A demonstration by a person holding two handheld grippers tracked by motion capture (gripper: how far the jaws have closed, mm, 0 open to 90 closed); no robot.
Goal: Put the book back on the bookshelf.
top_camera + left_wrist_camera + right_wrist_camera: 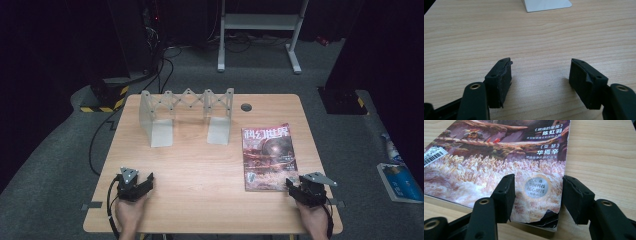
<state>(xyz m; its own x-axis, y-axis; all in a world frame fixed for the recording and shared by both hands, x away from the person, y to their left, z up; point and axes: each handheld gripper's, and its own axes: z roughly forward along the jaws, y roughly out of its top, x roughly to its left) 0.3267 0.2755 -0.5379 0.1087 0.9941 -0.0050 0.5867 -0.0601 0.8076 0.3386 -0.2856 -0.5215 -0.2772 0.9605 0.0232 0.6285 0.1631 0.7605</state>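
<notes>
At the near right corner of the magazine [268, 156] our right gripper [304, 189] waits with its jaws wide apart and nothing held. One jaw hangs over the cover and the other is just past the edge. We should slide low and slow, so a jaw slips under that torn corner. Far left of the magazine, our left gripper [136, 186] is spread apart over the bare table [200, 165].

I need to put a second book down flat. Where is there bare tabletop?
The widest bare patch lies between the left gripper, the bookend rack and the magazine. A narrower strip runs right of the magazine to the table edge. It is crowded at the magazine's near corner, where the open right gripper sits.
</notes>
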